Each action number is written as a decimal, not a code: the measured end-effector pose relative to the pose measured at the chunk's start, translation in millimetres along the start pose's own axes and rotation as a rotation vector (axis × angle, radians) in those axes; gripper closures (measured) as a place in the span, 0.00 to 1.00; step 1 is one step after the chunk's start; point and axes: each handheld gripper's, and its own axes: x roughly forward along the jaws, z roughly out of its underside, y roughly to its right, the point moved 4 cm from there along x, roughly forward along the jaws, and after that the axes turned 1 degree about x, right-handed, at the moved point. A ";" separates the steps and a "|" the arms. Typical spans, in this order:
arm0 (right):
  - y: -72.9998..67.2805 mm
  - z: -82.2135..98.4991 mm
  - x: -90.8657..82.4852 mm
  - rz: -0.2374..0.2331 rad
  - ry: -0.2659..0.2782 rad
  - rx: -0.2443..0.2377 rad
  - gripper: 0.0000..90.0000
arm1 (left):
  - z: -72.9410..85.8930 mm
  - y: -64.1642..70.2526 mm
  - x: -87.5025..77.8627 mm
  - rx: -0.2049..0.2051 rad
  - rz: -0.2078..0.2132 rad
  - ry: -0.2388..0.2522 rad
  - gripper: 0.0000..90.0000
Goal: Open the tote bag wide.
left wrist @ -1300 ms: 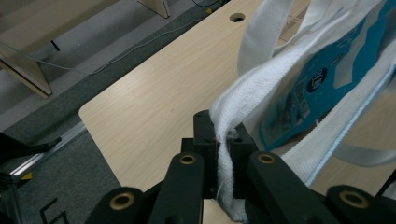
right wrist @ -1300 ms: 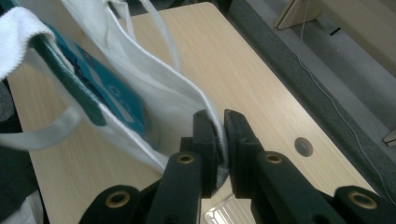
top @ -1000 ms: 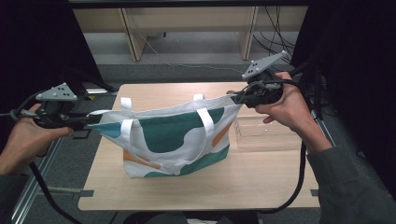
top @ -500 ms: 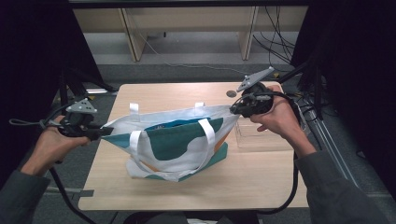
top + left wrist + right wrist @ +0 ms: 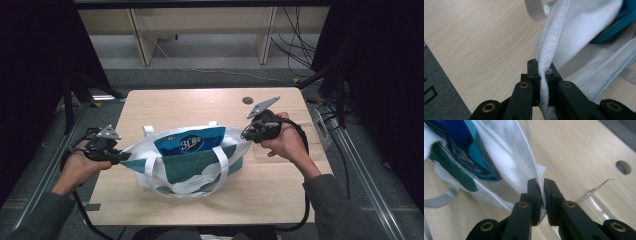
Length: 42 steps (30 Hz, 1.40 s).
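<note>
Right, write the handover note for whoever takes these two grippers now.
Left gripper: shut on the tote bag, clamping its left rim.
Right gripper: shut on the bag's right rim.
Bag: on the table, mouth stretched open between the grippers, blue packet standing inside, top sticking out. Clear tray sits beside the right hand.
Done: packet is in the bag.
Left: probably release both rims once the bag has settled.

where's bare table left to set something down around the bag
Free: the far strip of table behind the tote bag, up to the round hole, and the near edge in front of the bag. Crowded: the right side, with the clear tray and the right tool; the left tool crowds the bag's left end.
</note>
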 end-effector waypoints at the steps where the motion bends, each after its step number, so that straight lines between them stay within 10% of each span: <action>1: 0.0 0.0 0.0 0.000 0.000 0.000 0.93 | 3.4 3.2 7.4 -0.032 0.002 -0.008 0.95; 7: -7.7 24.8 30.1 0.006 -0.035 0.015 0.93 | 20.4 10.6 46.0 -0.008 0.003 -0.077 0.95; 12: -12.9 48.9 59.7 0.027 -0.069 -0.001 0.93 | 32.6 16.5 73.1 -0.065 0.019 -0.101 0.95; 16: -26.6 71.5 96.0 0.035 -0.143 -0.012 0.93 | 34.4 18.3 80.2 -0.026 -0.001 -0.126 0.95; 22: -24.7 70.4 101.6 0.041 -0.144 -0.006 0.93 | 35.7 17.7 80.7 -0.069 0.007 -0.127 0.91; 28: -20.2 66.6 86.7 0.058 -0.110 0.045 0.80 | 18.8 11.5 51.3 -0.164 -0.019 0.027 0.55; 34: -20.7 51.0 38.0 0.091 0.085 0.053 0.61 | -11.2 16.2 13.4 -0.104 -0.031 0.104 0.48; 42: -71.2 28.2 18.1 -0.136 0.169 -0.026 0.48 | -20.8 33.7 37.0 -0.051 0.094 0.044 0.49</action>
